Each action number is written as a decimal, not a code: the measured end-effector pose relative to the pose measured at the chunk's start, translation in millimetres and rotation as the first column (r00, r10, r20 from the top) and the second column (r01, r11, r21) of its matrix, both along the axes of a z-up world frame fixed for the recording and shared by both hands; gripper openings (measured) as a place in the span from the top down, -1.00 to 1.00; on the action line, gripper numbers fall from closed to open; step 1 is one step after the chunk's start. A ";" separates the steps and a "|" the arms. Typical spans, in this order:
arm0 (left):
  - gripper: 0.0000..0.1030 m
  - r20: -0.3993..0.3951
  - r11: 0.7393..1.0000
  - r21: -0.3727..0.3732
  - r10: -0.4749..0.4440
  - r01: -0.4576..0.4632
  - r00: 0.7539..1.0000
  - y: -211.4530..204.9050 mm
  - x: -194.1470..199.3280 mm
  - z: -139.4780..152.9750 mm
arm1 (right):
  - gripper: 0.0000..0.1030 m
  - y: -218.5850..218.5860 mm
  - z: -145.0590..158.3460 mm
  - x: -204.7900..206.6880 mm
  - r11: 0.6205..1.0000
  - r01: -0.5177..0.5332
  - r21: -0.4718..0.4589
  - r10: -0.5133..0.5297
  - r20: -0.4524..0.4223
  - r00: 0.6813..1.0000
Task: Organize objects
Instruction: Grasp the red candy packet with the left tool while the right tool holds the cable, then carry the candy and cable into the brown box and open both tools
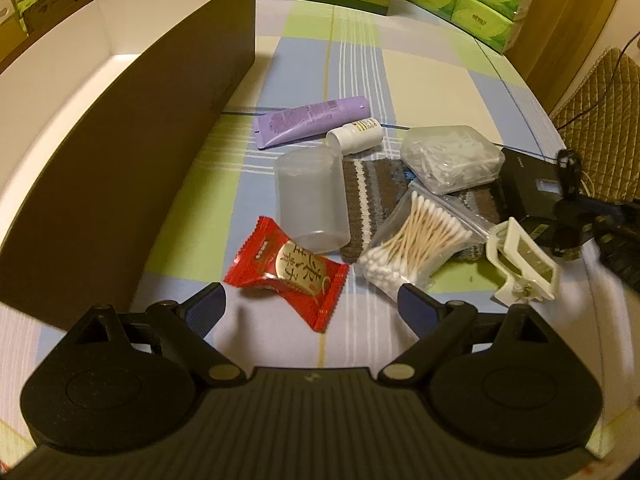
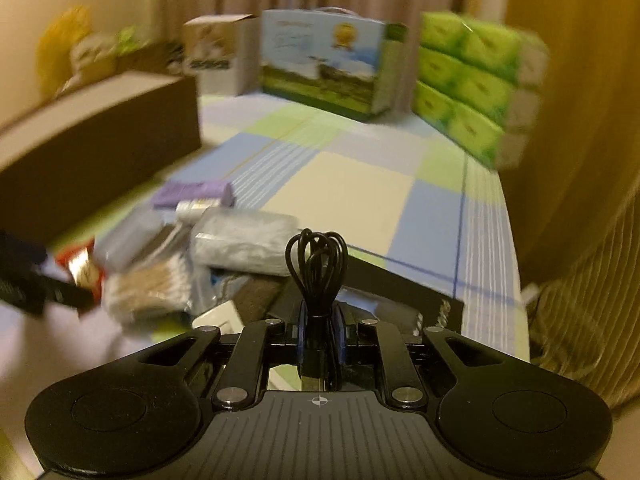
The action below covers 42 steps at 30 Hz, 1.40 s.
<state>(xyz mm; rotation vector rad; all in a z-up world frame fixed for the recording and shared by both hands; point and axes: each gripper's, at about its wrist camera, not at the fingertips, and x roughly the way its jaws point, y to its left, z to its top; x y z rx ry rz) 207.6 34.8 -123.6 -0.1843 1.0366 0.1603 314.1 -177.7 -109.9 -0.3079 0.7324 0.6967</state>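
The left tongs [image 1: 312,306] hang released, jaws spread wide, just above the near part of the desk [image 1: 420,76], which wears a checked cloth of green, blue and cream. Between their blue pads and a little beyond lies a red candy wrapper [image 1: 286,274], not touched by either pad. Past it a frosted plastic cup [image 1: 310,196] lies on its side, its rim near a small white bottle [image 1: 354,136] and a purple tube [image 1: 310,120] farther toward the far edge. A striped knitted cloth [image 1: 368,200] sits under a clear case of white picks [image 1: 452,158] and a zip bag of cotton swabs [image 1: 416,240]. A white hair clip [image 1: 520,264] rests beside the bag toward the desk's right edge, next to a flat black box [image 1: 528,184]. A large brown box [image 1: 132,184] with a white inside stands open along the left edge. The right tongs [image 2: 319,322] are clenched on a coiled black cable [image 2: 316,260], whose loops stand up above the pads, held over the black box near the right edge. Green tissue packs [image 2: 468,92] and a carton with a pasture picture [image 2: 324,64] stand at the far edge.
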 end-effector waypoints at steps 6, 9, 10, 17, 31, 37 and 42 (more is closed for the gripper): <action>-0.40 -0.023 0.991 0.110 -0.070 0.072 0.997 -0.4 14.3 -12.9 | 0.77 -29.1 13.1 13.2 0.989 0.106 0.103 -0.094 -0.113 0.989; -0.28 -0.018 0.994 0.089 -0.066 0.068 0.998 5.7 19.1 -17.6 | 0.77 -41.4 14.2 16.0 0.983 0.138 0.122 -0.120 -0.145 0.982; -0.24 -0.012 0.994 0.085 -0.064 0.065 0.998 6.8 19.5 -18.5 | 0.77 -44.8 13.8 16.4 0.982 0.145 0.123 -0.125 -0.155 0.980; 0.35 0.012 0.997 0.050 -0.056 0.056 0.998 2.7 14.8 -21.2 | 0.77 -63.3 12.2 14.9 0.973 0.176 0.146 -0.145 -0.205 0.968; 0.59 0.044 0.999 0.006 -0.047 0.047 0.998 -1.2 -20.6 14.4 | 0.77 -48.9 34.9 -9.0 0.959 0.158 0.236 -0.094 -0.262 0.961; 0.60 0.121 0.995 -0.030 -0.089 0.093 0.989 9.6 -36.4 47.6 | 0.77 -23.6 51.5 -34.4 0.948 0.163 0.274 -0.082 -0.286 0.955; 0.60 0.184 0.990 -0.042 -0.124 0.134 0.975 30.4 -48.6 79.9 | 0.77 10.7 72.0 -58.1 0.943 0.149 0.298 -0.047 -0.325 0.945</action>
